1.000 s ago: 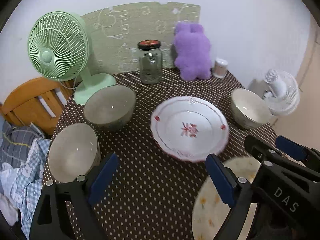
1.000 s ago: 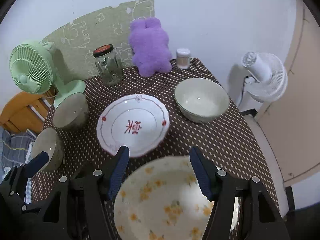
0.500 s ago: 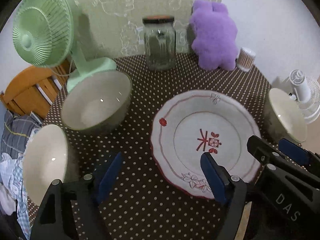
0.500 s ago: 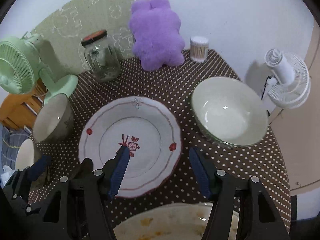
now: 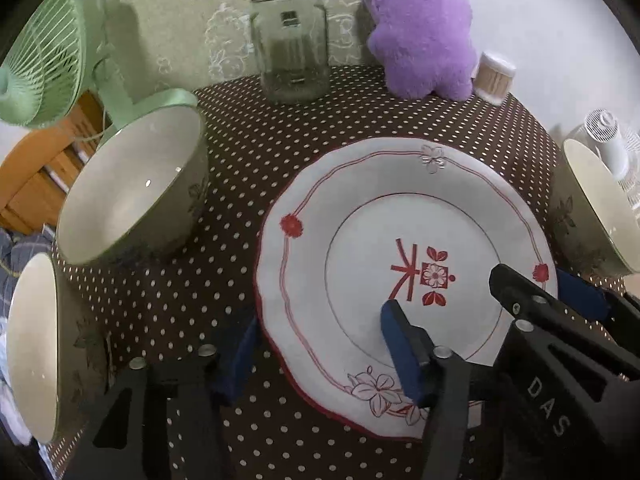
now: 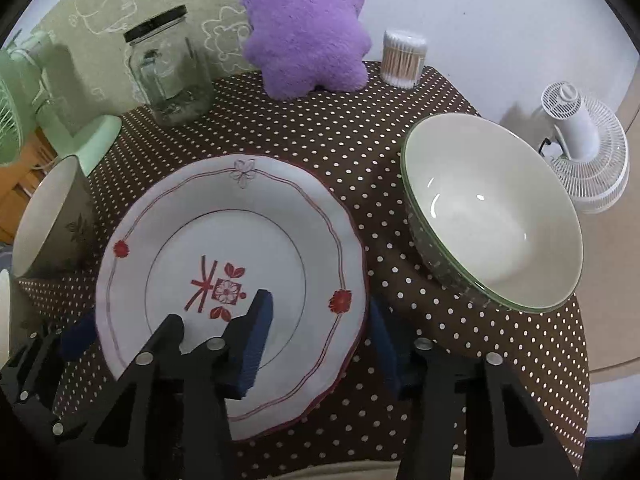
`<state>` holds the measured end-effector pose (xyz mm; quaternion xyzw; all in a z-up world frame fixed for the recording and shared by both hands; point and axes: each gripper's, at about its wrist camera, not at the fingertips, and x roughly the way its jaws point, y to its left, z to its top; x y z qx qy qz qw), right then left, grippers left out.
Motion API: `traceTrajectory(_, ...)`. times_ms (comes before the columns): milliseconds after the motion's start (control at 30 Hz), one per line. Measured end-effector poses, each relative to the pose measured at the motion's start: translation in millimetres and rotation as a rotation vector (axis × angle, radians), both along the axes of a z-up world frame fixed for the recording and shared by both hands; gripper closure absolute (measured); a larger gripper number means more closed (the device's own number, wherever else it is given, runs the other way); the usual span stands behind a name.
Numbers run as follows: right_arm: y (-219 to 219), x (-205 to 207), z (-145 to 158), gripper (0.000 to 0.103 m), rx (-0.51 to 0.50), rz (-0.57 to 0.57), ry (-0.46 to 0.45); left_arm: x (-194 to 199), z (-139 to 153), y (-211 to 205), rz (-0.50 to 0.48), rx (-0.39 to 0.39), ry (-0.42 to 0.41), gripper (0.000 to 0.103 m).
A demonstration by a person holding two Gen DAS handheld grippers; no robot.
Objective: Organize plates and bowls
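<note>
A white plate with red flowers (image 5: 404, 216) (image 6: 224, 216) lies on the dotted tablecloth. My left gripper (image 5: 320, 320) straddles its near-left rim: one blue pad hangs outside the rim, the other over the plate's well. Its jaws are closing, and the pads stand clear of the rim. My right gripper (image 6: 320, 306) straddles the right rim the same way, jaws closing, pads apart from it. Two green-rimmed bowls (image 5: 132, 188) (image 5: 32, 344) stand left of the plate, and a third bowl (image 6: 492, 216) stands to its right.
Along the back are a glass jar (image 5: 290, 40), a purple plush toy (image 6: 304, 28) and a cotton swab tub (image 6: 402, 58). A green fan (image 5: 44, 64) stands back left, a white fan (image 6: 580, 152) beyond the right edge. A flowered plate's rim (image 6: 320, 472) shows nearest me.
Both grippers came down and forward onto the red-flowered plate, and their jaws narrowed. The yellow-flowered plate slid out of view beneath them.
</note>
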<state>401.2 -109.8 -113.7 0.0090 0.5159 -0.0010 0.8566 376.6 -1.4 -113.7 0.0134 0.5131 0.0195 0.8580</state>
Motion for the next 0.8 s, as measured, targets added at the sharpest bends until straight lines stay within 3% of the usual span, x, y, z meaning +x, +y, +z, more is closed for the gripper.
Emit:
traceTrajectory(533, 32.0, -34.1, 5.0, 0.060, 0.024, 0.083, 0.052, -33.3, 4.5, 33.3, -0.027, 0.008, 0.027, 0.047)
traceTrajectory(800, 39.9, -44.5, 8.3, 0.060, 0.049, 0.065, 0.083, -41.4, 7.2, 42.7, -0.030, -0.010, 0.031, 0.047)
